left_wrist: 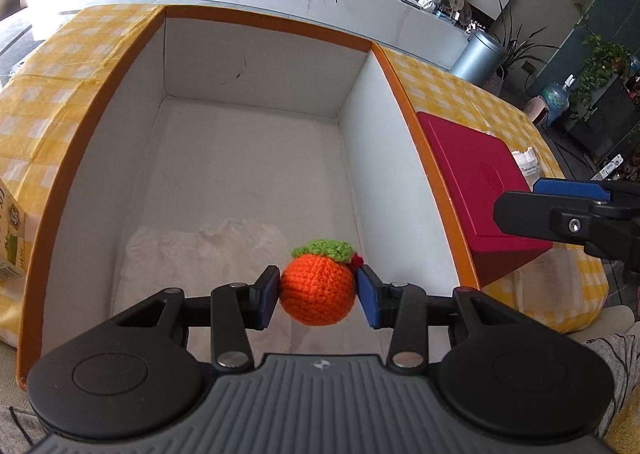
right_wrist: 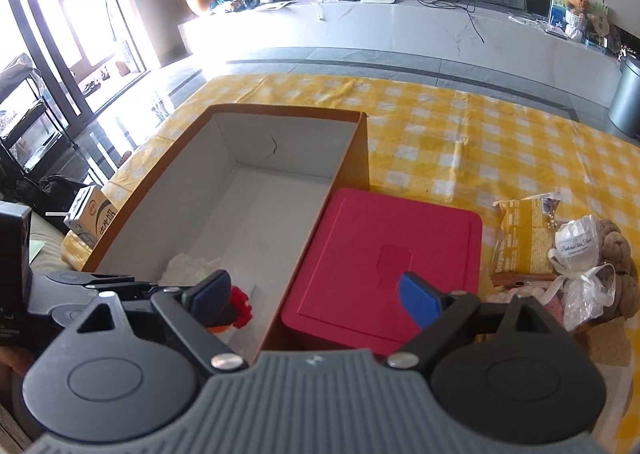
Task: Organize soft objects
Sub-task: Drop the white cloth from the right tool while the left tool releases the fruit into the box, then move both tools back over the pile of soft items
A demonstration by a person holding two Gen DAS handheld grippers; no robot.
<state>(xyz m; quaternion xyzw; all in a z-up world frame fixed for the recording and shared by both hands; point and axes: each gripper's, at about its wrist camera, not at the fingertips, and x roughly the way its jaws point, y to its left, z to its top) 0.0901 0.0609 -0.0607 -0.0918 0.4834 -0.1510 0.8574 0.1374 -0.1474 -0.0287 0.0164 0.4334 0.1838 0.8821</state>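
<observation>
1. The small drink carton (right_wrist: pixel 89 219) beside the orange box bears large Chinese characters on its side, too slanted to read with certainty.
2. The white pouch (right_wrist: pixel 577 241) at the table's right carries a line of cursive script, too small to make out.
3. The yellow snack packet (right_wrist: pixel 520 238) shows print, illegible.

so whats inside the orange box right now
A crumpled white cloth lies on the orange box floor. The crochet orange hides what's beneath it.
</observation>
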